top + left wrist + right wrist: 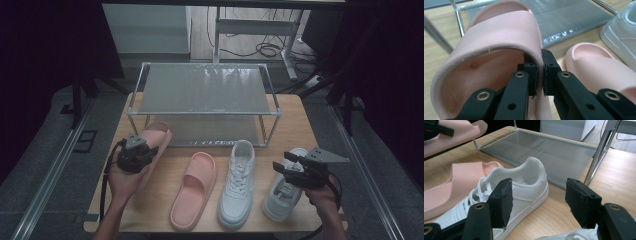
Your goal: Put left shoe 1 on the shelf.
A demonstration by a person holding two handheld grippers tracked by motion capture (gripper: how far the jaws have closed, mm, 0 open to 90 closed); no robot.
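Note:
My left gripper (150, 151) is shut on the strap edge of a pink slipper (157, 134) and holds it lifted off the wooden table (295, 120), in front of the rack's left end. In the left gripper view its jaws (539, 73) pinch the rim of that pink slipper (499, 32). The matching pink slipper (194, 190) lies flat on the table beside a white sneaker (238, 182). My right gripper (281, 167) hovers open over a second white sneaker (282, 192). In the right gripper view the wide jaws (541, 197) frame the heel of the first sneaker (524, 182).
A two-tier metal shoe rack (205, 90) with grey mesh shelves stands at the back of the table; its lower shelf (544, 152) and both tiers are bare. Bare wood lies right of the rack and along the front edge. Dark floor, table legs and cables lie beyond.

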